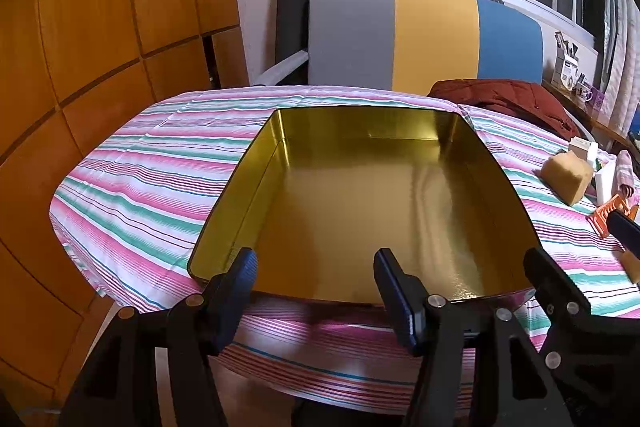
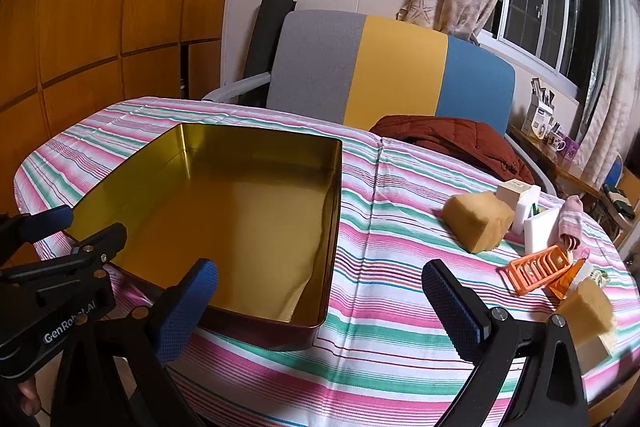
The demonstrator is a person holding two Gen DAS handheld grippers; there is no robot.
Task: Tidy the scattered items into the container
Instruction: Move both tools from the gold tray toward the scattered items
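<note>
Gold tin (image 1: 360, 195), glossy and rectangular, sits empty on my striped-cloth tabletop (image 2: 380, 227). Porous sponge (image 2: 478, 221) and ribbed orange rack (image 2: 538, 269) lie right. Left claw (image 1: 316, 291) and right claw (image 2: 320, 307) both gape, holding nothing.

My table (image 2: 380, 307) under its striped cloth, gold tin (image 2: 224, 211) at left, sponges (image 2: 476, 221), white blocks (image 2: 540, 227), orange rack (image 2: 536, 269) at right, red jacket (image 2: 452, 143) on far edge
</note>
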